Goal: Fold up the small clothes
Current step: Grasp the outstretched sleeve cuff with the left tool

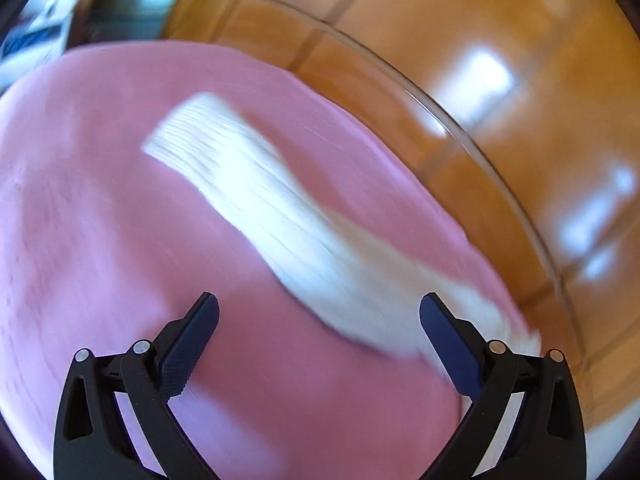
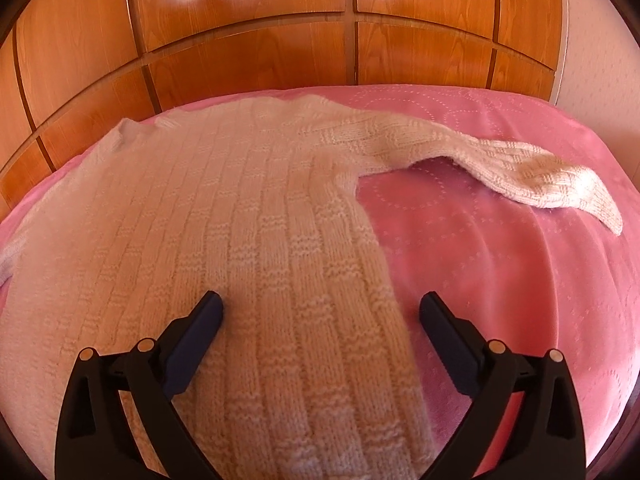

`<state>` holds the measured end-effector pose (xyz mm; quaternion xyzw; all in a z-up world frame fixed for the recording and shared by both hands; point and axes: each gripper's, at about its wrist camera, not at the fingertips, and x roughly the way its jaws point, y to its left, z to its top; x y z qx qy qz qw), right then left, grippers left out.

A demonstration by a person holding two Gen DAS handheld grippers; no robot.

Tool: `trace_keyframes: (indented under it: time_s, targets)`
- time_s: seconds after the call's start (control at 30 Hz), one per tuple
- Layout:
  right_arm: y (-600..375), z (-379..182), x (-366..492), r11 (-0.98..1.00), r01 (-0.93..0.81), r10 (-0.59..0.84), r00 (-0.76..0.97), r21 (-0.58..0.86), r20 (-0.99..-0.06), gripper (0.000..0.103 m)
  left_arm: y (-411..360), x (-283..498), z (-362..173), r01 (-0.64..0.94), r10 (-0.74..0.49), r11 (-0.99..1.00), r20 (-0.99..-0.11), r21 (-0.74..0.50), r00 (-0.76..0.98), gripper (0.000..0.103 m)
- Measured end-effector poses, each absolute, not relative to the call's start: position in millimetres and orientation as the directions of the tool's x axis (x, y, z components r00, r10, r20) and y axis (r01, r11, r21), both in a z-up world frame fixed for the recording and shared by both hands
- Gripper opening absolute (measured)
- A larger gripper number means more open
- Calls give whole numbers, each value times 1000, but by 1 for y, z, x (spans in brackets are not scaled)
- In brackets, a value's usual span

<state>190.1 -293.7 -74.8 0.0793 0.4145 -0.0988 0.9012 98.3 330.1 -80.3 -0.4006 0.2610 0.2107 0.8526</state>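
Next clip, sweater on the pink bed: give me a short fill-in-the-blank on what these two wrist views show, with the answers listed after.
1. The cream knitted sweater lies on a ____ bedspread.
2. The right gripper has its jaws ____, gripping nothing.
3. The sweater's sleeve stretches toward the picture's ____ side.
4. Behind the bed stands a ____ panelled wall.

Answers: pink; open; right; wooden

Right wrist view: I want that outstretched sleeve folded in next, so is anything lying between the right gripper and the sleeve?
Nothing visible. The right gripper is open over the sweater; only knit and bare pink bedspread lie before the sleeve.
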Motion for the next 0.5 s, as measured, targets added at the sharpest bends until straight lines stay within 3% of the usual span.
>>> trace_keyframes:
  time_s: [0.1, 0.37, 0.5]
  targets:
    - [-292, -75, 189, 967, 251, -127, 637, 49, -760, 100, 366, 94, -90, -615, 191, 454, -603, -645, 774, 97]
    - [-292, -75, 189, 966, 255, -136, 634, 40, -761, 101, 418, 104, -100, -623, 211, 323, -587, -713, 781, 65]
    - [-292, -75, 190, 966, 256, -139, 633, 37, -761, 101, 429, 114, -98, -616, 116, 341, -618, -710, 777, 19]
